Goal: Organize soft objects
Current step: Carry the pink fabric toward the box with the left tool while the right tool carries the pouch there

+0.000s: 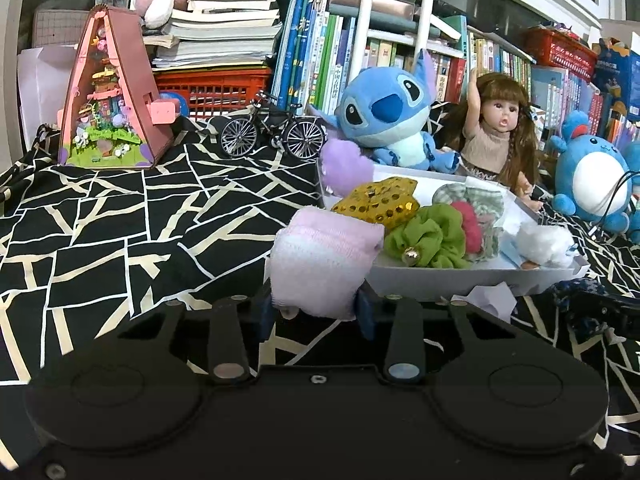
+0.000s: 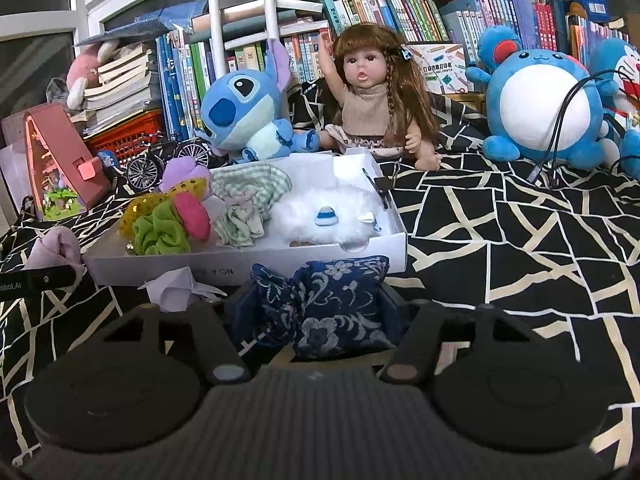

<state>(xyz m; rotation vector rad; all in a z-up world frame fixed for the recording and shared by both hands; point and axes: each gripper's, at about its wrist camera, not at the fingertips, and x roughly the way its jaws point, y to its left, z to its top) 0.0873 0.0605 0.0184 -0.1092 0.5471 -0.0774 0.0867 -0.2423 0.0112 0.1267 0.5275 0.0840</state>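
Note:
My left gripper (image 1: 316, 313) is shut on a rolled pink-and-white sock (image 1: 324, 256), which stands up between the blue pads just left of the white box (image 1: 440, 278). That box holds a gold sequin star (image 1: 378, 200), a green scrunchie (image 1: 432, 240), a pink scrunchie (image 1: 470, 226), checked cloth (image 2: 248, 192) and a white fluffy piece (image 2: 332, 216). My right gripper (image 2: 320, 308) is shut on a dark blue floral cloth pouch (image 2: 340, 300), creased between the pads, right in front of the box's front wall (image 2: 280, 262).
Crumpled white paper (image 2: 176, 288) lies at the box's front left corner. Behind the box sit a blue plush (image 2: 248, 112), a doll (image 2: 372, 92) and a round blue plush (image 2: 540, 100) with a black cable (image 2: 560, 120). A model bicycle (image 1: 272, 130), pink triangular house (image 1: 108, 92) and bookshelves line the back.

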